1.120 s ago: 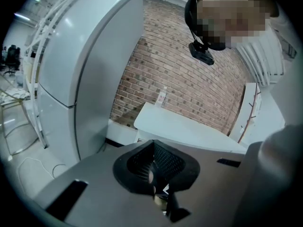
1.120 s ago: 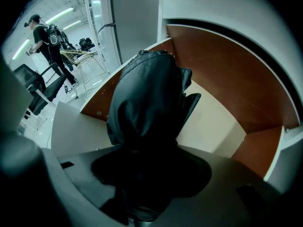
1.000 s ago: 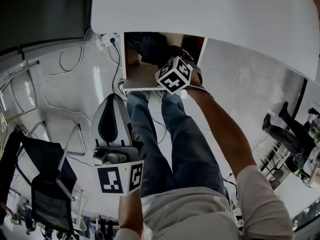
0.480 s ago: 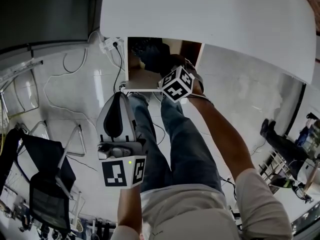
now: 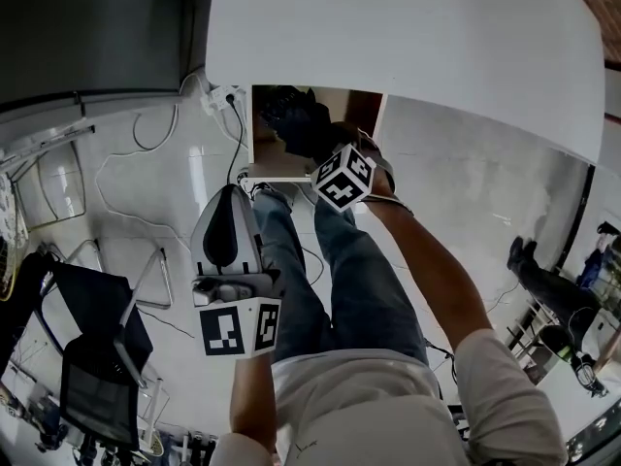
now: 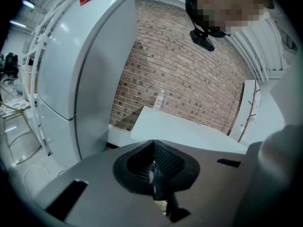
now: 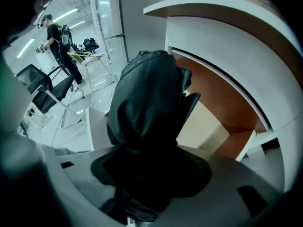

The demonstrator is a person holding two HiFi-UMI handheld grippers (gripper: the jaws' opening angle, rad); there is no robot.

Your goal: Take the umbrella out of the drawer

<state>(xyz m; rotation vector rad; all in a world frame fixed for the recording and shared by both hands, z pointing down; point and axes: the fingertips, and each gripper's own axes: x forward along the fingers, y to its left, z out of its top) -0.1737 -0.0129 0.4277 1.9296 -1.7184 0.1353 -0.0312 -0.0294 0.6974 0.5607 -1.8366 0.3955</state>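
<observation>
Umbrella (image 7: pixel 147 103) has risen higher above drawer (image 5: pixel 262 149).

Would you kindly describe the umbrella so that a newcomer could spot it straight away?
Find the big white desk; under its near edge a drawer with a wooden inside stands open. The umbrella is the black, folded bundle over that drawer, held in the right gripper, the only dark, soft thing against the pale wood.
</observation>
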